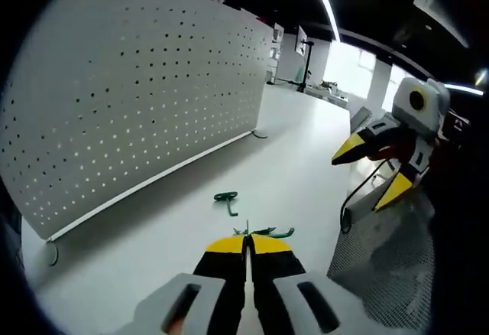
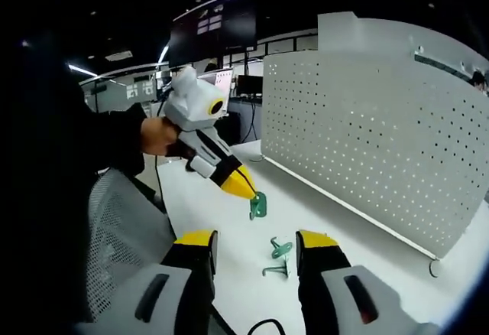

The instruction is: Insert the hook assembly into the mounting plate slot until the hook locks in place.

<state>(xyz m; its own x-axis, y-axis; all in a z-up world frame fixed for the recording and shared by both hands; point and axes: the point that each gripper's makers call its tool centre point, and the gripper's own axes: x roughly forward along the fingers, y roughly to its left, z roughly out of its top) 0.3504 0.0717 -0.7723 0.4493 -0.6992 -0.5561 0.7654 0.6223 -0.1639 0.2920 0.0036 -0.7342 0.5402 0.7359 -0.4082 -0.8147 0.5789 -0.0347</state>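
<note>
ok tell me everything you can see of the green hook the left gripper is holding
The green hook is a small translucent green piece, plastic by the look of it. It is pinched at the yellow tips of the left hand-held gripper and hangs below them, lifted off the white table in front of the white pegboard. In the left gripper view it juts sideways past the shut tips. A second green hook lies on the table below, apart from it.

1. The right hand-held gripper (image 2: 252,255) has its yellow-tipped jaws wide apart.
2. A small green plastic hook (image 2: 279,257) lies on the white tabletop (image 2: 336,224) between them.
3. The left hand-held gripper (image 2: 252,195) pinches another green hook piece (image 2: 258,206) near the white pegboard panel (image 2: 374,136).
</note>
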